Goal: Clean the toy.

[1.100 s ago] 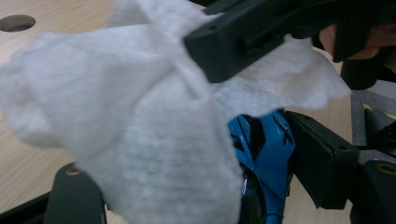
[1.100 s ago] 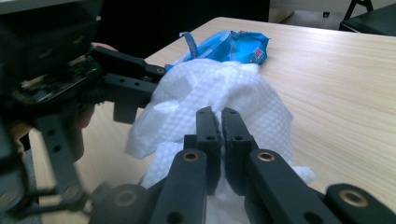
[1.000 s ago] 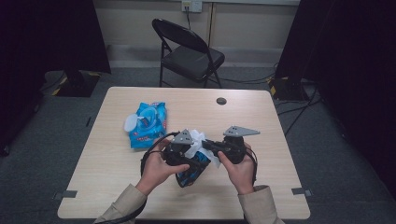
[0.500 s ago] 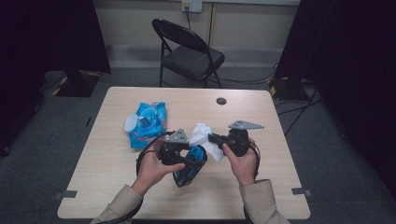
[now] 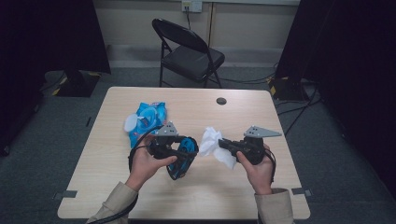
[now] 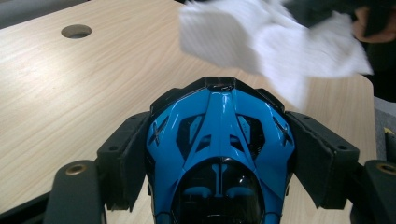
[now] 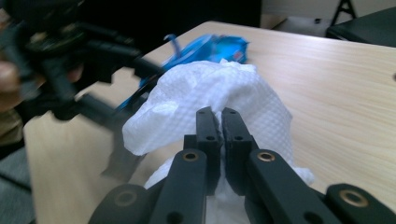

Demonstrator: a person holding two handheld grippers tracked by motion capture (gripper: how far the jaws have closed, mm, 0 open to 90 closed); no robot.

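With the left claw (image 5: 184, 154) clamped on the blue toy (image 6: 219, 144), bring the right claw (image 5: 223, 143), pinching the wipe (image 5: 212, 142), square onto its shell

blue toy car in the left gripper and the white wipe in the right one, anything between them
Nothing: in the high view only bare table shows between the blue toy car and the white wipe.

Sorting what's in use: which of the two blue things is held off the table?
The glossy blue-and-black toy mask, clamped in the left tool; the crinkled blue wipes packet lies flat, untouched.
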